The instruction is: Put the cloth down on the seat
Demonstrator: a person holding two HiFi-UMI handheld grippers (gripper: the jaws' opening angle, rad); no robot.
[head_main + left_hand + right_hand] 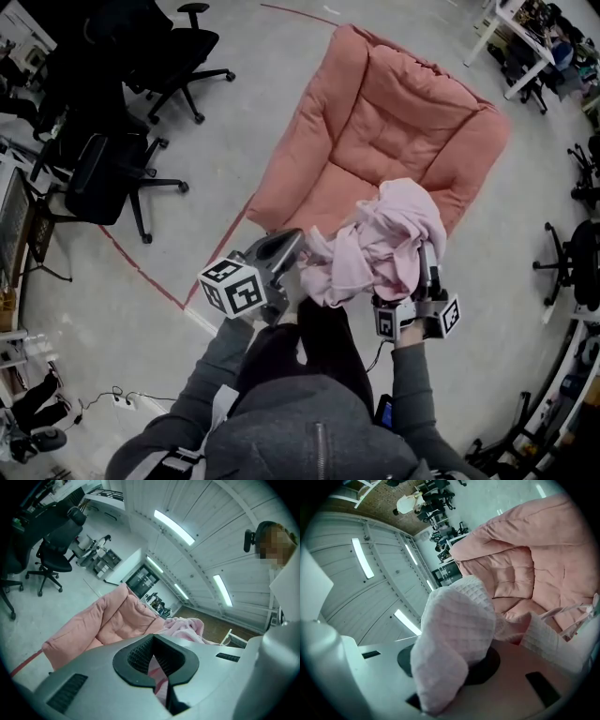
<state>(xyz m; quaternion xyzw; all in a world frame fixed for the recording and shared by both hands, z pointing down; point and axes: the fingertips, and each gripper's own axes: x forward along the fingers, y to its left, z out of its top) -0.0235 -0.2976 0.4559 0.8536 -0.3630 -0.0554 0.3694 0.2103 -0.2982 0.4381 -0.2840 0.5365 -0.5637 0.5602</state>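
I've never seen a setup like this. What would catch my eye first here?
A crumpled pink cloth hangs in the middle, pinched by the left claw and draped over the right claw that grips it. Just beyond it a big pink seat sits on the grey floor, with black office chairs off to the left.

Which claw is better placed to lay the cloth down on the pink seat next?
Probably the right. The right claw holds the bunched bulk of the cloth, which hangs over the front edge of the seat. The left claw pinches only a side edge and sits beside the seat, above the floor.
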